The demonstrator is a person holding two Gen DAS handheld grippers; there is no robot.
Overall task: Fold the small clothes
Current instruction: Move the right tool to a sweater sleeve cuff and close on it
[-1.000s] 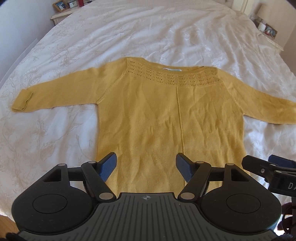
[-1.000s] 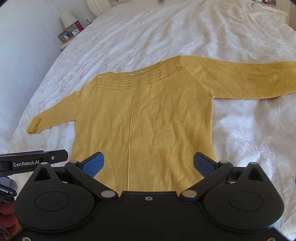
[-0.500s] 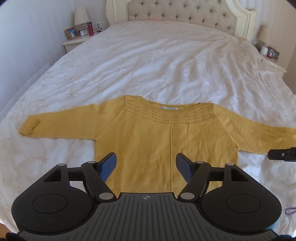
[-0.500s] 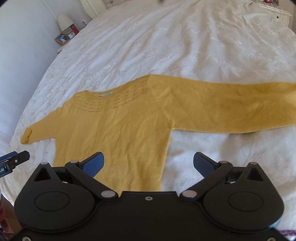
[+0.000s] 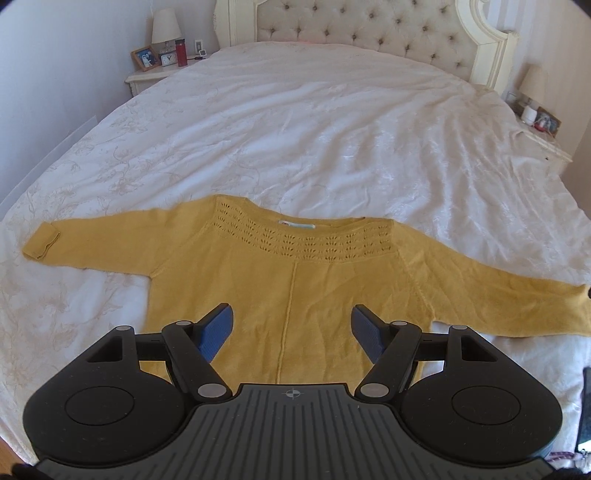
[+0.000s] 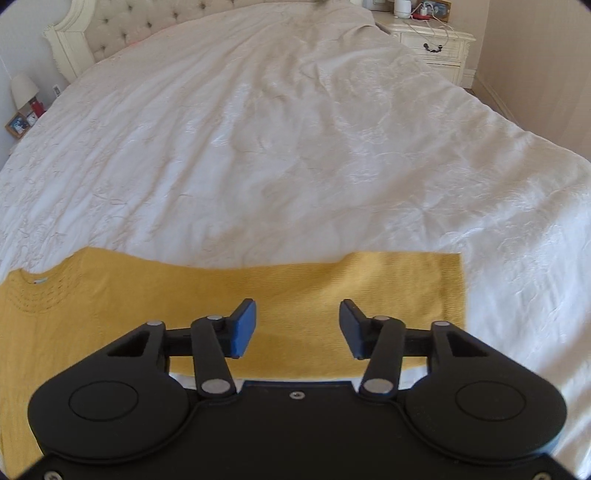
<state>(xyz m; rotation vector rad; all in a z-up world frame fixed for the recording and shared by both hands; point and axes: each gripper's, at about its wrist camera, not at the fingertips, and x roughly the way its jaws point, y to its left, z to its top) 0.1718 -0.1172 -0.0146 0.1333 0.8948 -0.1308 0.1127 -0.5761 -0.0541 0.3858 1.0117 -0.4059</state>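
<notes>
One yellow sweater (image 5: pixel 295 280) lay flat on the white bed (image 5: pixel 314 129) just ahead of the left claw (image 5: pixel 291 328), both sleeves spread out to either side. Far beyond the claw stood a tufted headboard (image 5: pixel 362 26), with one nightstand (image 5: pixel 147 77) far ahead to its left carrying a lamp (image 5: pixel 165 27). The left claw hovered over the sweater's lower body, jaws wide apart and empty.

One sleeve (image 6: pixel 369 280) of the sweater stretched straight across beneath the right claw (image 6: pixel 297 328), cuff to its right. That claw hung above the sleeve, jaws parted, holding nothing. A second nightstand (image 6: pixel 432 48) stood far ahead, to the right.
</notes>
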